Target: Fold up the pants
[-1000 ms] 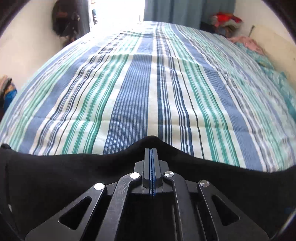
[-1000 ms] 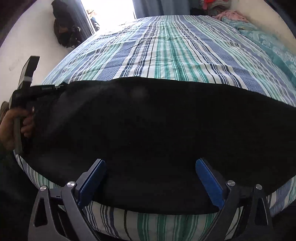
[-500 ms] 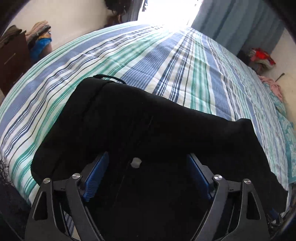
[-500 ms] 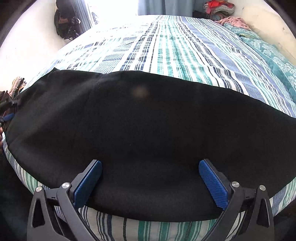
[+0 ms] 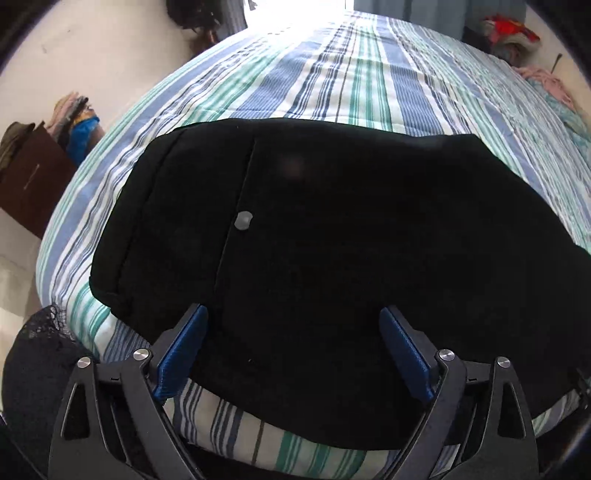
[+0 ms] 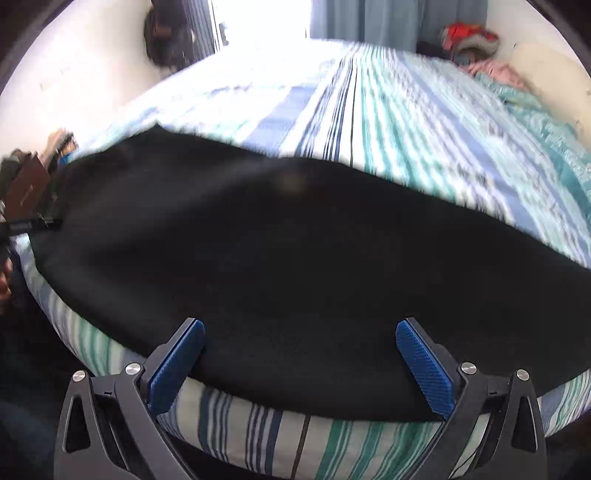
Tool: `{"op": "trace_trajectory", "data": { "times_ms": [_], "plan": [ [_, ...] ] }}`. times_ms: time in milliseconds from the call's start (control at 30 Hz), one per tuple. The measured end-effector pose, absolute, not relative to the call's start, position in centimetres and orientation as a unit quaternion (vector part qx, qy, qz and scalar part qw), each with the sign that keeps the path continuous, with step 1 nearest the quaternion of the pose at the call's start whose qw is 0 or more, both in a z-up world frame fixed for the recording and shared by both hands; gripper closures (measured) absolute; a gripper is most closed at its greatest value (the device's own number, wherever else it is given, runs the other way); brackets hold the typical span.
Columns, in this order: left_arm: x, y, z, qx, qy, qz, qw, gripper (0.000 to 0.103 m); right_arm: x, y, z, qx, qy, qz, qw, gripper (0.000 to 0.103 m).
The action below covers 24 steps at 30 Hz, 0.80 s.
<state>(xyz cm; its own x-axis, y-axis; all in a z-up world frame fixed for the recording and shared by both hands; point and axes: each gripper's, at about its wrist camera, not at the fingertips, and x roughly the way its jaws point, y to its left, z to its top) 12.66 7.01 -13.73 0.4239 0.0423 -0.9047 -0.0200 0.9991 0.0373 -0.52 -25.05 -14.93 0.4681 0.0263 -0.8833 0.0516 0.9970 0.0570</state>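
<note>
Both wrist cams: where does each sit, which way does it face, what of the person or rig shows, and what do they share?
Left wrist: on the left gripper, angled down over the bed's near edge at the black pants; its blue pads, jaws opening, clear of the cloth.
Right wrist: on the right gripper, same downward angle, blurred; pads wide apart, holding nothing; part of a hand at the left edge.
Shared: the pants, striped bedspread, curtain, red clothes pile.

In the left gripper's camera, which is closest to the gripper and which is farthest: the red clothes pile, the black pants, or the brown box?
From the left gripper:
1. Black pants, spread right under its opening jaws.
2. Brown box, on the floor, left of the bed.
3. Red clothes pile, past the bed's far end, upper right.
</note>
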Motion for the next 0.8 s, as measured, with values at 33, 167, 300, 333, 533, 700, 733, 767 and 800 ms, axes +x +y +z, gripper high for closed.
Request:
{"op": "trace_trajectory", "data": {
  "times_ms": [33,167,300,333,533,700,733,767,800],
  "plan": [
    [12.5,7.2,-13.1,-0.006,0.531,0.019,0.847,0.009,-0.9,-25.1,-14.7,0.042,0.493,-0.012,0.869,0.0],
    [10.4,5.5,-10.6,-0.059,0.472,-0.067,0.877,0.008,-1.3,-25.9,-12.5,0.084,0.464,-0.008,0.882,0.0],
    [9.7,0.3,-12.3,0.029,0.483,-0.125,0.866,0.005,-0.8,-26.8,-13.2,0.1,0.479,-0.01,0.872,0.0],
    [10.0,-0.5,-13.6,0.045,0.511,-0.127,0.849,0.005,-0.4,-27.1,-14.7,0.105,0.513,-0.013,0.852,0.0],
    [9.5,-1.2,-14.4,0.077,0.517,-0.123,0.844,0.004,-0.5,-31.4,-14.0,0.155,0.492,-0.015,0.856,0.001],
    [9.6,-1.0,-14.5,0.081,0.513,-0.121,0.846,0.004,-0.3,-41.9,-13.5,0.241,0.49,-0.094,0.833,0.006],
    [9.6,-1.0,-14.5,0.082,0.513,-0.121,0.846,0.004,-0.5,-44.5,-13.4,0.252,0.494,-0.116,0.824,0.005],
    [9.6,-1.1,-14.5,0.082,0.513,-0.121,0.846,0.004,-0.9,-47.6,-13.6,0.284,0.496,-0.136,0.809,0.005],
    [9.6,-1.1,-14.5,0.082,0.513,-0.12,0.846,0.004,-1.7,-51.0,-13.9,0.34,0.489,-0.151,0.789,0.008]
  ]
}}
